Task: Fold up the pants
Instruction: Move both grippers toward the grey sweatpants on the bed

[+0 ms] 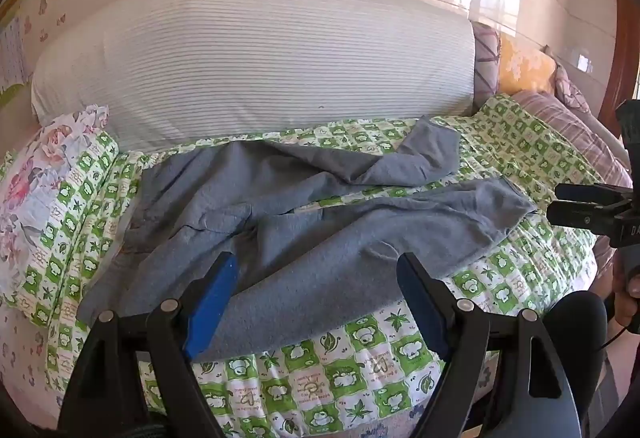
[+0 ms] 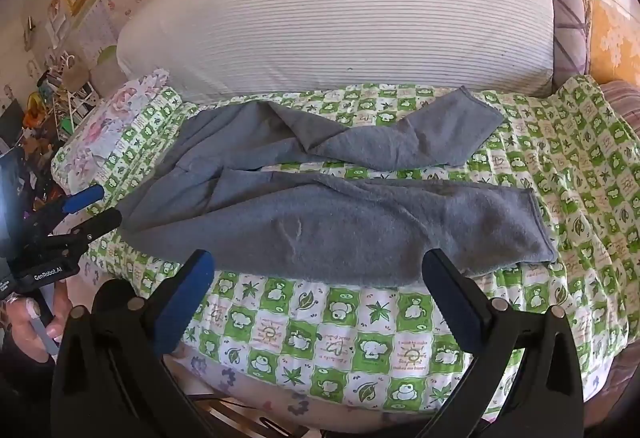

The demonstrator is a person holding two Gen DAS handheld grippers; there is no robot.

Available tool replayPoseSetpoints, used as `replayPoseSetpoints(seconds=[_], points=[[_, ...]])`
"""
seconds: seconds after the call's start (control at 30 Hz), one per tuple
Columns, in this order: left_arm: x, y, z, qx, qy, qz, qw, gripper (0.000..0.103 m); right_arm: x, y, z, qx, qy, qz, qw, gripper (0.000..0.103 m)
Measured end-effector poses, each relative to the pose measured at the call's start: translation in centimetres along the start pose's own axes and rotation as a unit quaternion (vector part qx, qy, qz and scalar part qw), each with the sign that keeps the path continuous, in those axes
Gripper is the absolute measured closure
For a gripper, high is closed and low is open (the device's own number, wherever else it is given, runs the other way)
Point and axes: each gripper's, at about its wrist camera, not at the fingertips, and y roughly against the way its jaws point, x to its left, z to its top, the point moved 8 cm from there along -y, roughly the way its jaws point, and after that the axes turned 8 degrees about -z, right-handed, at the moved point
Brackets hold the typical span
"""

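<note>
Grey pants (image 1: 320, 238) lie spread on a green-and-white checked blanket (image 1: 320, 370), waist to the left, legs to the right. The near leg (image 2: 360, 226) lies fairly straight; the far leg (image 2: 400, 142) is bent and creased. My left gripper (image 1: 316, 258) hovers open over the waist end, nothing between its fingers. My right gripper (image 2: 319, 255) is open too, above the near edge of the near leg. Each shows in the other's view: the right gripper (image 1: 558, 203) at the right edge, the left gripper (image 2: 106, 204) at the left edge, both clear of the cloth.
A large white striped quilt roll (image 2: 340, 30) lies along the back of the bed. A floral pillow (image 1: 36, 190) sits at the left; orange (image 1: 524, 68) and plaid pillows at the right. The blanket's near edge (image 2: 320, 394) drops off. Cluttered shelves (image 2: 52, 94) stand far left.
</note>
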Motion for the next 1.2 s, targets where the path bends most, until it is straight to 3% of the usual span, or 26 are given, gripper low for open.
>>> replayPoseSetpoints(seconds=[0.63,0.73,0.97,1.2], points=[[-0.2,-2.1,0.0,0.022,0.000,-0.008,0.9997,0.021,-1.6,-1.4,-1.2,0.004,-0.019,0.003,1.000,0.000],[-0.4,-2.6,0.0,0.027,-0.002,-0.008,0.9996,0.021,-2.6,-2.0,-0.7,0.000,-0.009,-0.016,1.000,0.000],[-0.9,-3.8,-0.1,0.037,0.000,-0.015,0.9992,0.021,-3.9,-2.4,-1.3,0.026,-0.034,-0.010,0.999,0.000],[-1.9,-5.5,-0.4,0.055,-0.004,-0.029,0.9980,0.021,-6.3,-3.2,-1.8,0.022,-0.083,0.007,0.996,0.000]])
